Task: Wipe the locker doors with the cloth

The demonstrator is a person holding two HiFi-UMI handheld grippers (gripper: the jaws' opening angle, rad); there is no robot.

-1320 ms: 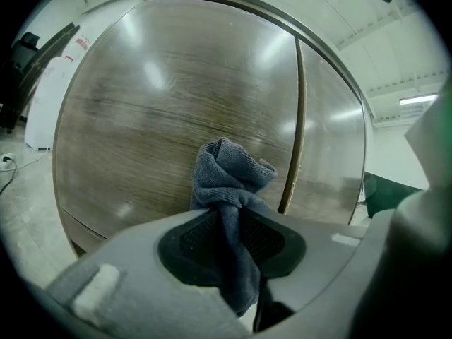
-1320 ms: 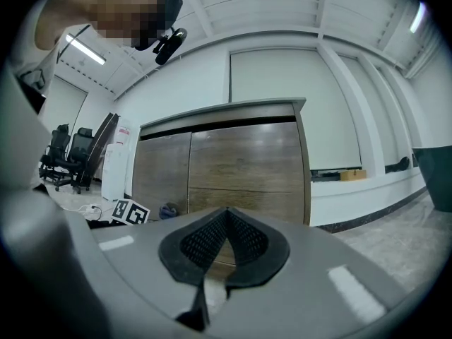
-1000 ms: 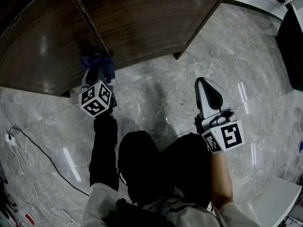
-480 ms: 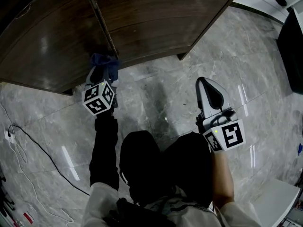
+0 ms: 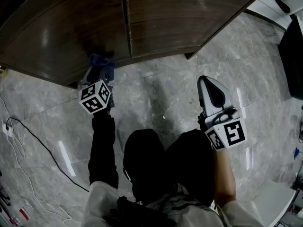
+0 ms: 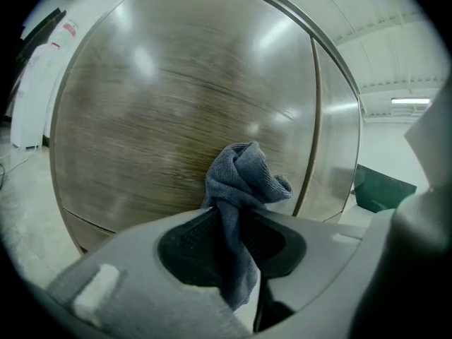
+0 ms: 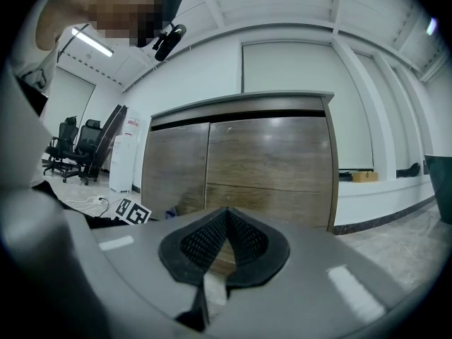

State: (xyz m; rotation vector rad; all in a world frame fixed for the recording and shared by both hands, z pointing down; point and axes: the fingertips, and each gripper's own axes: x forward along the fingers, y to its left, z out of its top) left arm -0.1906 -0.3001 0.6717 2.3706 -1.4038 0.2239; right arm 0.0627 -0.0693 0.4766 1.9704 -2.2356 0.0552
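Grey-blue crumpled cloth (image 6: 244,175) is pinched between the jaws of the left gripper (image 6: 233,239). Its bunched end stands up just before the lower part of the dark brown wooden locker door (image 6: 155,119). The right gripper (image 7: 224,242) has its jaws pressed together with nothing between them. It is well apart from that door, over the grey marble floor (image 5: 156,93).

Dark brown wood-grain locker doors (image 5: 161,18), both closed and meeting at a vertical centre seam (image 5: 127,22); the blue-grey cloth (image 6: 242,174), bunched into a crumpled wad and clamped by the left gripper (image 6: 232,217), sits low before the left door, just left of that seam.
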